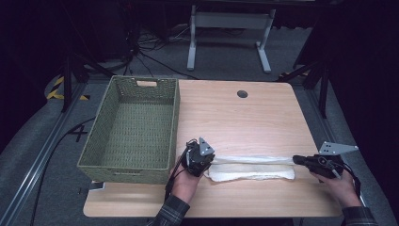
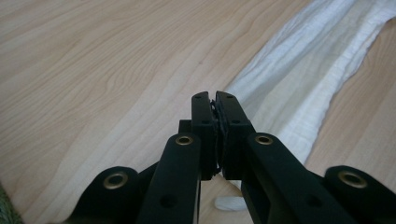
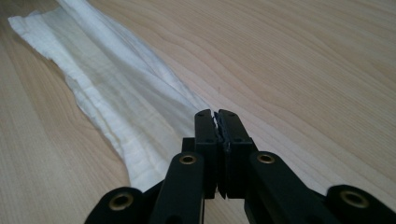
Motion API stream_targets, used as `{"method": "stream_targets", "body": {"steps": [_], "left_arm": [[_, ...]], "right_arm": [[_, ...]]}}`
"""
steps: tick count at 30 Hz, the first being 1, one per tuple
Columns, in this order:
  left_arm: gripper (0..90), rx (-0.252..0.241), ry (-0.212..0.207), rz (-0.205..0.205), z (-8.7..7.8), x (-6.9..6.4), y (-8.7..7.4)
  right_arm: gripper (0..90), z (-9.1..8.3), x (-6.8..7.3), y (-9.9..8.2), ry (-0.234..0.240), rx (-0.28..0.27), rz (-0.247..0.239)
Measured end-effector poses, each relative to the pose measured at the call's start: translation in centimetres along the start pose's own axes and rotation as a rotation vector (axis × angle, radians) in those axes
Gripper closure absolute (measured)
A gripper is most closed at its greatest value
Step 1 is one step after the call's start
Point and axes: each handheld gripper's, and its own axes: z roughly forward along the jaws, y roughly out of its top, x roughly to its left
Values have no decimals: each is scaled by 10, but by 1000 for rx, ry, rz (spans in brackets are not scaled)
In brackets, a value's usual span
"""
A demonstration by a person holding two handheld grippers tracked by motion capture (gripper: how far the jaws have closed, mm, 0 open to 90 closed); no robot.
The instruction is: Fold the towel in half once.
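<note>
— Looks how? 
— White cloth (image 1: pixel 251 168), folded into a long crinkled strip, stretched flat along the near part of the wooden table (image 1: pixel 244 117).
— Held? 
— Left gripper (image 1: pixel 210 159) clamped on one end, right gripper (image 1: pixel 296 160) on the other. Green woven basket (image 1: pixel 131 127) standing just left.

Cloth (image 1: pixel 251 168): white woven fabric, matt, fine ribbed texture, soft creases (edges slightly frayed-looking). Table (image 1: pixel 244 117): light wood-grain top, smooth, faint sheen. Basket (image 1: pixel 134 125): olive-green woven wicker/cord, rough, matt. Left gripper (image 2: pixel 215 100) & right gripper (image 3: pixel 216 114): black plastic-looking jaws, semi-matt, w/ brass-coloured metal rivets; grey metal plate on top
</note>
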Motion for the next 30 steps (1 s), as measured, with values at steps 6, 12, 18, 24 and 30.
{"method": "stream_targets", "body": {"steps": [6,12,18,24,30], "left_arm": [[870,22,-20,3,0,-3,-7],[869,53,-43,5,3,-8,-13],[865,68,-62,-2,4,-10,-18],[767,52,-103,-7,-2,-12,-17],[790,16,-133,-12,-6,-10,-8]], "right_arm": [[875,-3,7,-6,17,10,1],[874,-5,10,-12,34,27,14],[871,-7,14,-17,51,29,21],[761,-15,18,-19,75,-3,46],[823,-17,20,-15,79,-27,44]]}}
